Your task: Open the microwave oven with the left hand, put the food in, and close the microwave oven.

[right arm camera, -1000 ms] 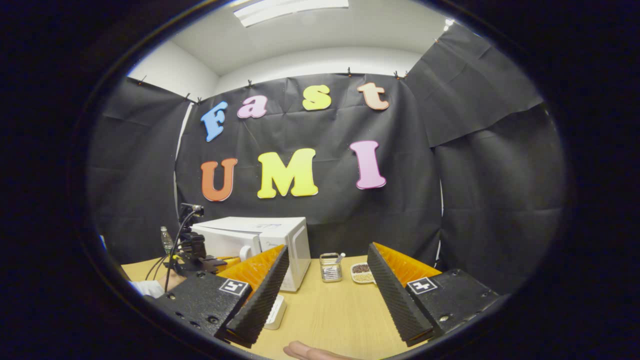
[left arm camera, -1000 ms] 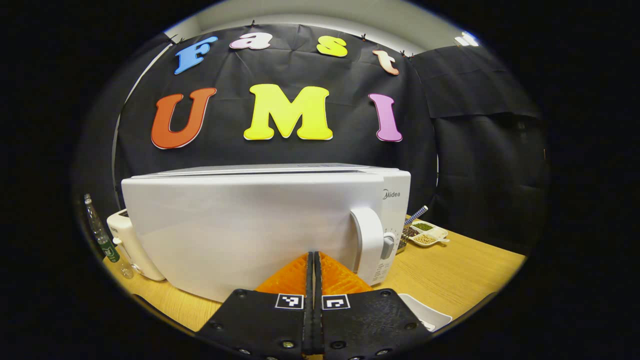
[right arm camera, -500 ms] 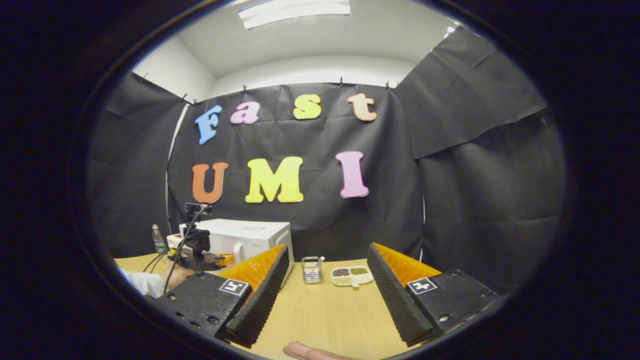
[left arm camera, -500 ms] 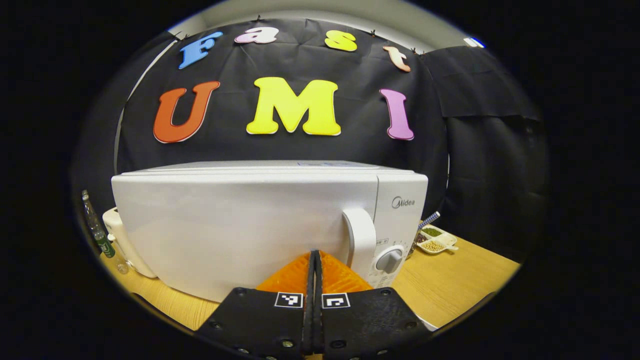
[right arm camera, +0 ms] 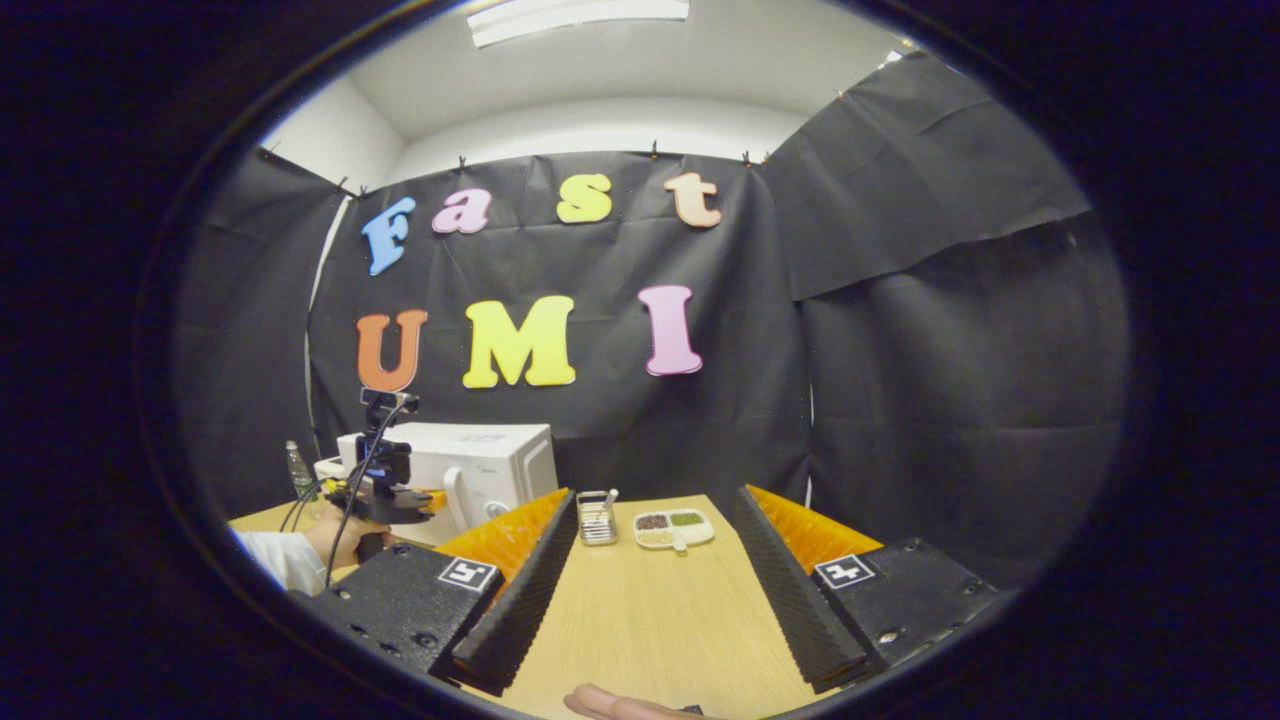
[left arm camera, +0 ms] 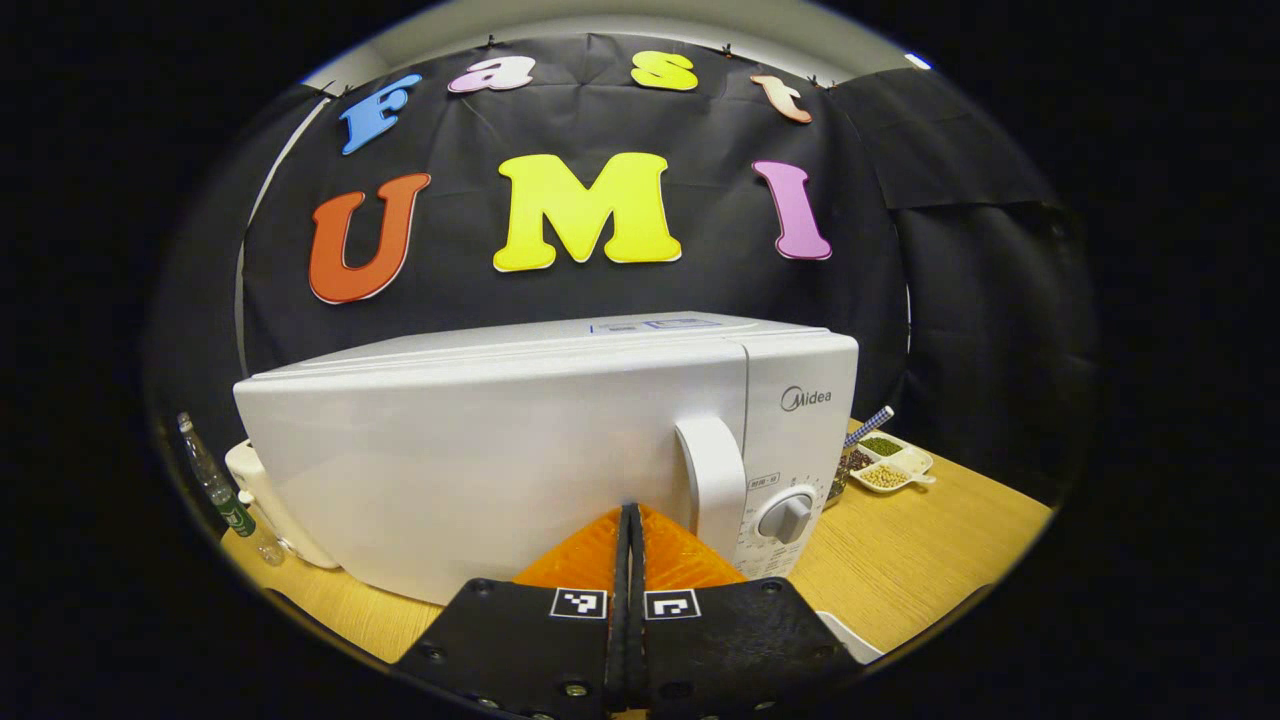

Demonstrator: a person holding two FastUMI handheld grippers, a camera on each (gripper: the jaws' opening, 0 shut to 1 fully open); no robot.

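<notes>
Pressing its fingers together on nothing, the left gripper [left arm camera: 630, 515] faces the closed white microwave [left arm camera: 520, 440] beside its door handle [left arm camera: 712, 480]; right gripper [right arm camera: 655, 570] gapes wide over bare wooden table [right arm camera: 650, 610].

The microwave oven [left arm camera: 520, 450] carries a grey brand name, "Midea", on the upper part of its control panel [left arm camera: 800, 440], above the dial. A small printed label sits just above that dial, too small to read. Blue print on the oven's top is blurred and cannot be made out.
</notes>
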